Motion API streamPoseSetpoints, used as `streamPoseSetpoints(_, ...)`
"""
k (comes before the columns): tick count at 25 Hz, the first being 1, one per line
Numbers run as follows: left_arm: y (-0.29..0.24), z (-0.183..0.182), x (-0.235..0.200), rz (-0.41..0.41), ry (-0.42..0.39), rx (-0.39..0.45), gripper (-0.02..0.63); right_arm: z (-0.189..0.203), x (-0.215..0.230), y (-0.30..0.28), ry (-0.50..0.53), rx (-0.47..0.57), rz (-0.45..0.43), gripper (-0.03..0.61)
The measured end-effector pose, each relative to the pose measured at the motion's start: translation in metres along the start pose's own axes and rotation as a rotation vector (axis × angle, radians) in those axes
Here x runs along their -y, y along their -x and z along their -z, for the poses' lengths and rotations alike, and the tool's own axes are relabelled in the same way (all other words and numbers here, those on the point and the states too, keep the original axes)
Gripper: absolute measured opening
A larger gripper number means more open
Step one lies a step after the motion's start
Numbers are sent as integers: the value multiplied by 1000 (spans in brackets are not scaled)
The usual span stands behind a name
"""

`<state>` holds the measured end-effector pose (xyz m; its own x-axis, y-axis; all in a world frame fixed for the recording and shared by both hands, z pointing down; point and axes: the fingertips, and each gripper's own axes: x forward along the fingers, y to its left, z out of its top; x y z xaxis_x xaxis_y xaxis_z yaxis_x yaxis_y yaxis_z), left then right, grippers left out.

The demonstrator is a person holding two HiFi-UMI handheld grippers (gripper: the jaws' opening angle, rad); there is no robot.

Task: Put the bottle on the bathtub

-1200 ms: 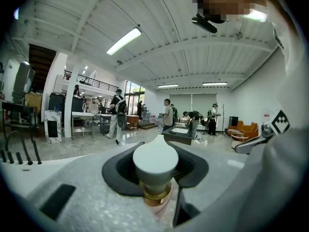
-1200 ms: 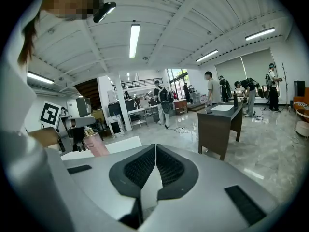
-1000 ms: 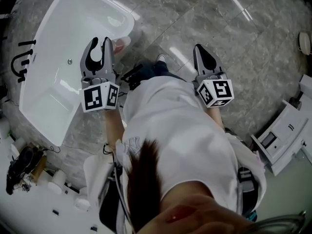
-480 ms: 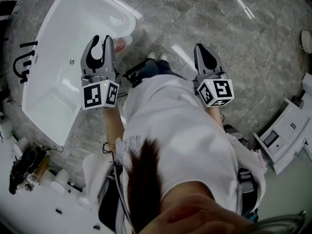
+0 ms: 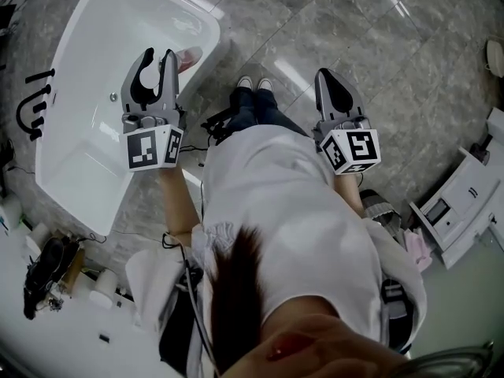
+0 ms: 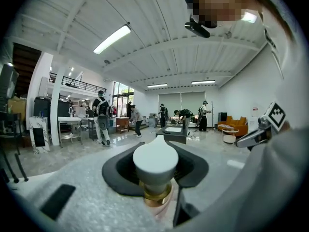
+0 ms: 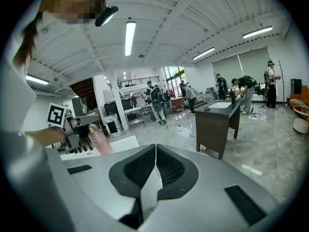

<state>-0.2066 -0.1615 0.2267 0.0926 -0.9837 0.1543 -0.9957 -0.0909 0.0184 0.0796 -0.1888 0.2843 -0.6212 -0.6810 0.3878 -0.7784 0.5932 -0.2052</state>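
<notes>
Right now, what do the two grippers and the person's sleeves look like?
Both the left gripper and right gripper are grey, with two curved jaws lined in black ribbed pads. Each carries a white cube printed with black square markers. The person wears a white short-sleeved top.

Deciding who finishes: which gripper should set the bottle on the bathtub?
Left. The left gripper grips the bottle at the bathtub rim; the right gripper is shut, empty, over the floor.
</notes>
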Motion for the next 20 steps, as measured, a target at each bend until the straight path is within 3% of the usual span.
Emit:
streamPoseSetpoints(9,-45,62,22,164,-1,-68,139,39,4,-31,-47,-73,41,14)
streamPoseSetpoints(14,-68,113,53,277,7,-130,139,61,4,-47,-50,-89,37,14)
streamPoseSetpoints(20,-85,188,85,386,5,-191,140,88,12,-61,-60,-67,97,14)
